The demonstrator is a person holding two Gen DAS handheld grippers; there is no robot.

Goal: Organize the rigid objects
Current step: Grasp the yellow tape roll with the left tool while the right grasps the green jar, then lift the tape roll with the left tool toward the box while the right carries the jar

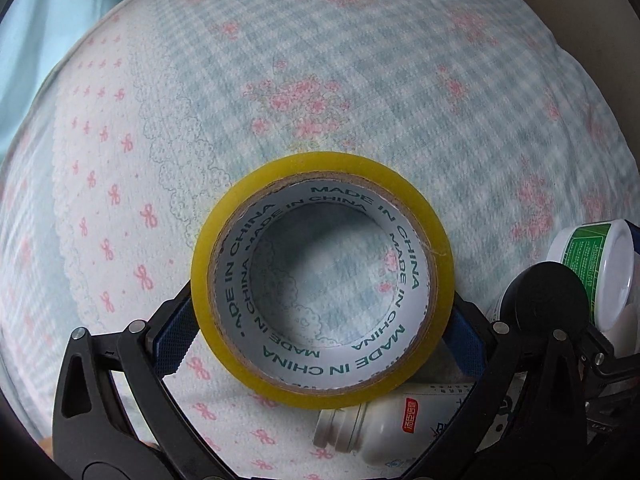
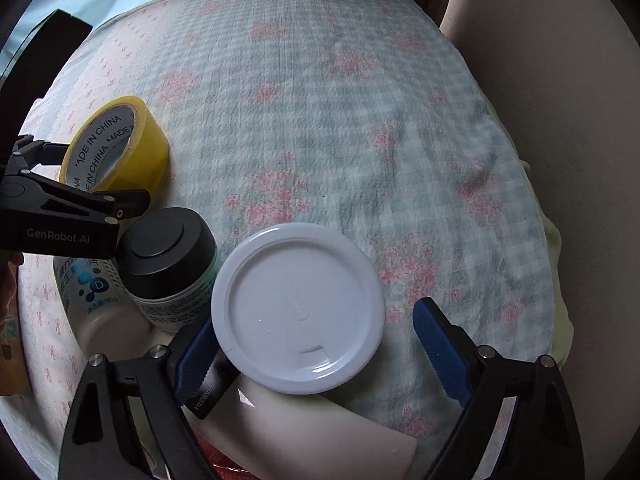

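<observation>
My left gripper [image 1: 320,328] is shut on a yellow tape roll [image 1: 322,276], its blue pads pressing both sides; the roll is held above the cloth. The roll also shows in the right wrist view [image 2: 116,144] with the left gripper [image 2: 80,204] around it. My right gripper [image 2: 320,344] is open around a white-lidded jar [image 2: 298,308]; the left pad is close to the lid, the right pad stands apart. A black-capped bottle [image 2: 168,256] and a white bottle [image 2: 96,292] sit left of the jar.
A checked floral cloth [image 2: 340,120] covers the table. A white bottle [image 1: 384,416] lies on its side under the roll, and the green-labelled jar [image 1: 592,264] is at right. A white block [image 2: 320,432] lies under the jar.
</observation>
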